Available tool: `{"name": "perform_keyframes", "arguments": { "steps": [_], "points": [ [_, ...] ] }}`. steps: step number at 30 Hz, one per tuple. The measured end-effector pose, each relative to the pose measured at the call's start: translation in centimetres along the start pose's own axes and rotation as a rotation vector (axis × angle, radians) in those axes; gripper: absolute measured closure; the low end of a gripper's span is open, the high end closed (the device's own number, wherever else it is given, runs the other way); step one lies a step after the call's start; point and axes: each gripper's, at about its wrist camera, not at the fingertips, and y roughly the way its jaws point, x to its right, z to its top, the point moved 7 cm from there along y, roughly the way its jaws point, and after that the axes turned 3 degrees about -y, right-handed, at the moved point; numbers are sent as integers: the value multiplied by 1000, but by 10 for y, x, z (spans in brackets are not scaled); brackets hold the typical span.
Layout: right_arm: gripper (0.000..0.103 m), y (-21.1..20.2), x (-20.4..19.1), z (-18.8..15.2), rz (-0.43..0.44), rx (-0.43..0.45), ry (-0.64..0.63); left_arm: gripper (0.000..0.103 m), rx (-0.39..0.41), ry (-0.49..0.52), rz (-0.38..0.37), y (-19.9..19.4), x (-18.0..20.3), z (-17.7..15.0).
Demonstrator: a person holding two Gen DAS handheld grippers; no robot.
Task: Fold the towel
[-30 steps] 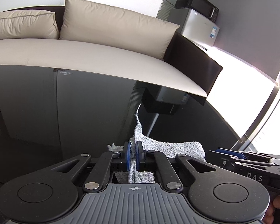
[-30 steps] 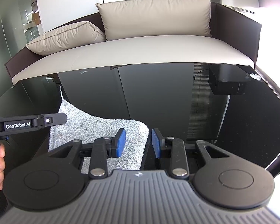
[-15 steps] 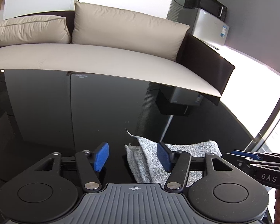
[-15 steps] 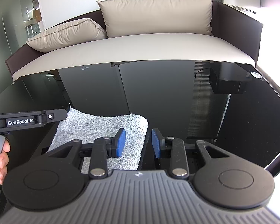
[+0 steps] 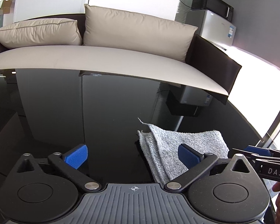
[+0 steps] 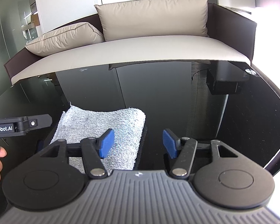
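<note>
Now that the left gripper (image 5: 133,155) has let go and its fingers are spreading wide with nothing between them, the grey towel (image 5: 184,149) lies folded on the black glass desk (image 5: 102,112); the right gripper (image 6: 138,143) is opening too, empty, so this fold looks finished.

sofa (image 5: 121,63) beige seat, dark frame, upper half of frame | two beige cushions (image 5: 136,29) on it | glossy black table (image 5: 106,112) centre | silver appliance (image 5: 216,28) upper right, black box on top
</note>
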Motion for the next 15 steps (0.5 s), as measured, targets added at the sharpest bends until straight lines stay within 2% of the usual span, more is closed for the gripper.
{"name": "perform_keyframes", "arguments": {
  "steps": [3,15],
  "points": [
    [11,-8,1,-3,-24,11,10,1,-1,-3,0,-7,0,-4],
    [6,-37,2,-24,-70,23,29,1,-19,23,26,-32,0,-29]
  ]
}}
